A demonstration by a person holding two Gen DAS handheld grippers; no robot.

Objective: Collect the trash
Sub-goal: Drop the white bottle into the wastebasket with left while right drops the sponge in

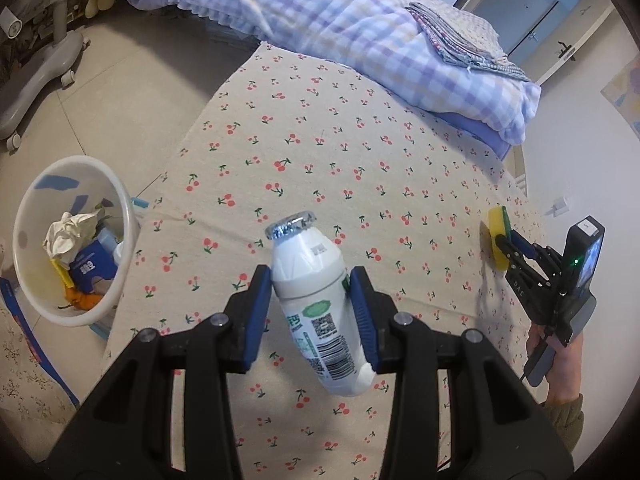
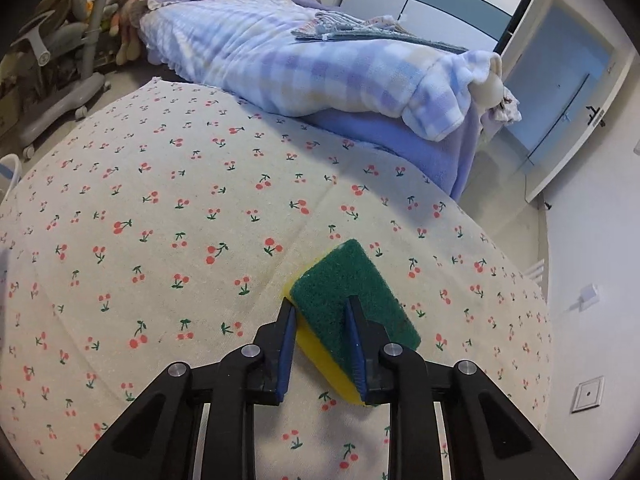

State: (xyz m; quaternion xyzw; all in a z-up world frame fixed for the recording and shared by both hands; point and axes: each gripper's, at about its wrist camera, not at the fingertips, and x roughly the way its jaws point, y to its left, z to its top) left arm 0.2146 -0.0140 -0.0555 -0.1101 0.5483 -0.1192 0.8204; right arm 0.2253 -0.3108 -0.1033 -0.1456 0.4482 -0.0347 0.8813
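Observation:
My left gripper point(image 1: 310, 280) is shut on a white plastic drink bottle point(image 1: 316, 300) with a foil top, held tilted above the cherry-print bedsheet point(image 1: 320, 140). A white trash bin point(image 1: 120, 216) holding crumpled paper and wrappers stands on the floor to the left of the bed. My right gripper point(image 2: 320, 308) is shut on a yellow sponge with a green scouring side point(image 2: 352, 300), which rests on the sheet. In the left wrist view the right gripper point(image 1: 502, 246) and the sponge point(image 1: 496, 236) are at the bed's right edge.
A folded plaid blanket point(image 1: 360, 20) with a folded cloth point(image 1: 460, 36) on it lies at the far end of the bed. A grey wheeled chair base point(image 1: 40, 64) stands on the floor at left. White wall point(image 2: 592, 240) and doors are at right.

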